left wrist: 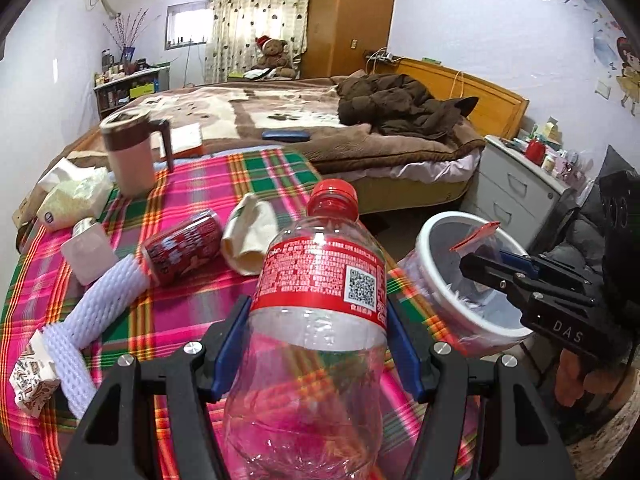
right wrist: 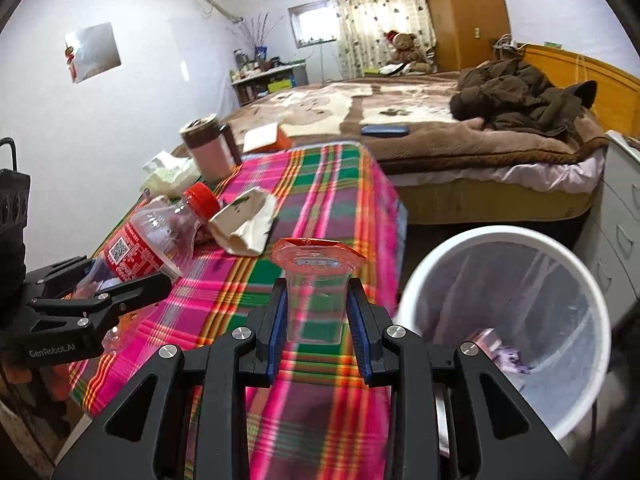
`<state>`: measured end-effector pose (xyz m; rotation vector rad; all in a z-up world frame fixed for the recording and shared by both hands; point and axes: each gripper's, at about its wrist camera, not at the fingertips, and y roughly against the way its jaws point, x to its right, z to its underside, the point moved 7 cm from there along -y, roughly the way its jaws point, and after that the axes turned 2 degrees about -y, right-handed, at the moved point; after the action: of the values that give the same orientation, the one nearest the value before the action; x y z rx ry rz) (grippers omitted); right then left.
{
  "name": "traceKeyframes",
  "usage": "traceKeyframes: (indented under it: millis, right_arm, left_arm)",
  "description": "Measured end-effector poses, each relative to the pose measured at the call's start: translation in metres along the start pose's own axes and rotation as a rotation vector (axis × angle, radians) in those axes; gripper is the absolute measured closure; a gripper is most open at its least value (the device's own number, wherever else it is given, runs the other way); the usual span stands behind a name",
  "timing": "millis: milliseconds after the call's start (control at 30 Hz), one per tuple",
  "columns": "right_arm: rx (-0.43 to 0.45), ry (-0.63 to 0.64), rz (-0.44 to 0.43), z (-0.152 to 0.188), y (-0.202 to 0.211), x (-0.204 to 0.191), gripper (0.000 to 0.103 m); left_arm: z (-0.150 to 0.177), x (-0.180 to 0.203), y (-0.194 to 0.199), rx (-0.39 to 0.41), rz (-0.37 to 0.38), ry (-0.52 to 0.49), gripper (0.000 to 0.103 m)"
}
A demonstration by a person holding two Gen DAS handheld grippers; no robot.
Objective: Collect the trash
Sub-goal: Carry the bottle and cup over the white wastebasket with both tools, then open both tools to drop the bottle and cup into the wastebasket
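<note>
My left gripper [left wrist: 318,344] is shut on an empty clear cola bottle [left wrist: 320,280] with a red cap and label, held above the plaid table; it also shows in the right wrist view [right wrist: 148,248]. My right gripper [right wrist: 318,316] is shut on a clear plastic cup [right wrist: 314,292] with a torn red foil lid, near the table's right edge. In the left wrist view the right gripper [left wrist: 492,270] holds the cup over the white trash bin [left wrist: 444,296]. The bin [right wrist: 580,392] has a clear liner and some trash inside.
On the plaid tablecloth [left wrist: 192,300] lie a red can [left wrist: 184,246], a crumpled paper bag [left wrist: 250,240], white foam netting [left wrist: 104,300], a small carton [left wrist: 30,376], a small bottle [left wrist: 88,252], a tissue pack [left wrist: 72,196] and a pink mug [left wrist: 130,152]. A bed and white drawers stand behind.
</note>
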<state>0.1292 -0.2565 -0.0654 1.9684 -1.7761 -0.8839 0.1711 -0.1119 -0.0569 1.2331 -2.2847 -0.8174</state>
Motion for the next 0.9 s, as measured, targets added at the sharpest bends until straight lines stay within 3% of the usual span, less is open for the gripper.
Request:
traceKeyframes:
  millis: [500, 900]
  right_arm:
    - [0.066, -0.073, 0.123, -0.011, 0.039, 0.071, 0.073]
    - [0.048, -0.138, 0.206, -0.005, 0.043, 0.125, 0.073]
  left_arm:
    - [-0.027, 0.089, -0.023, 0.012, 0.097, -0.091, 0.037]
    - [-0.032, 0.147, -0.065, -0.043, 0.165, -0.114, 0.037]
